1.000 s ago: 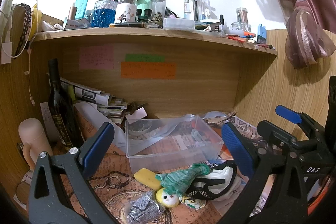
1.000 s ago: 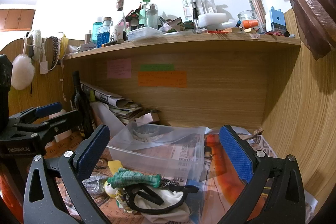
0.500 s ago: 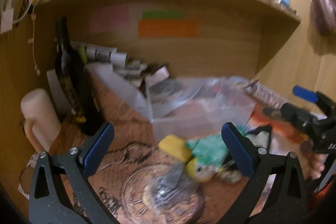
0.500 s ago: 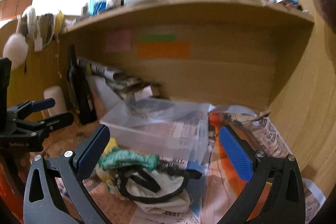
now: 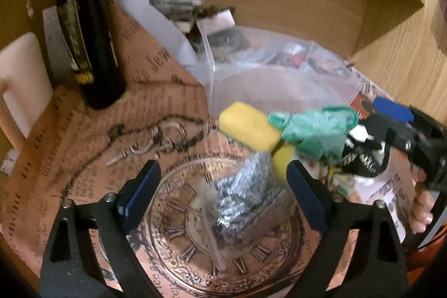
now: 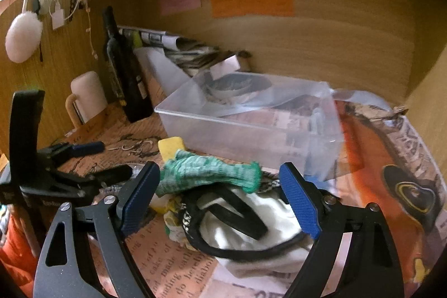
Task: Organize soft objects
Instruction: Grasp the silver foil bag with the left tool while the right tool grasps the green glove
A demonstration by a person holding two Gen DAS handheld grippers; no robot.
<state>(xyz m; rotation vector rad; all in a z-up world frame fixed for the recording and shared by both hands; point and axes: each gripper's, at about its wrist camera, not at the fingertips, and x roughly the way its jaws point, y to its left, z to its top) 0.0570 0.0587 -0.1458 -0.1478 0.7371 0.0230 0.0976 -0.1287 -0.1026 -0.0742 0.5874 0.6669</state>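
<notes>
Little of the sorting looks done. The soft things lie in a loose heap on the surface, just in front of the clear bin [image 6: 251, 113]: a yellow sponge [image 5: 248, 126], a green knit piece [image 6: 209, 172] draped over it and over a white cloth [image 6: 251, 225] with black straps [image 6: 237, 214], and a small yellow toy [image 5: 282, 158] tucked underneath. A bag [image 5: 245, 200] of grey stuff lies nearer the front edge, on the clock print of the paper cover.

The bin holds nothing soft that I can make out. A clear plastic sheet slumps across it, and a dark bowl-like shape [image 6: 232, 84] shows at its back corner; whether that sits inside or behind the wall I cannot tell.

The left tongs [image 5: 223, 194] are spread wide and empty, poised over the bag with a pad on either side of it. The right tongs [image 6: 220, 200] are likewise apart and hold nothing, straddling the green piece and the white cloth.

By my reading every soft item has yet to go into the bin, and the plastic sheet may get in the way. A dark bottle [image 5: 89, 46] and a pale mug [image 6: 86, 97] stand by the left wall, clear of the heap.
</notes>
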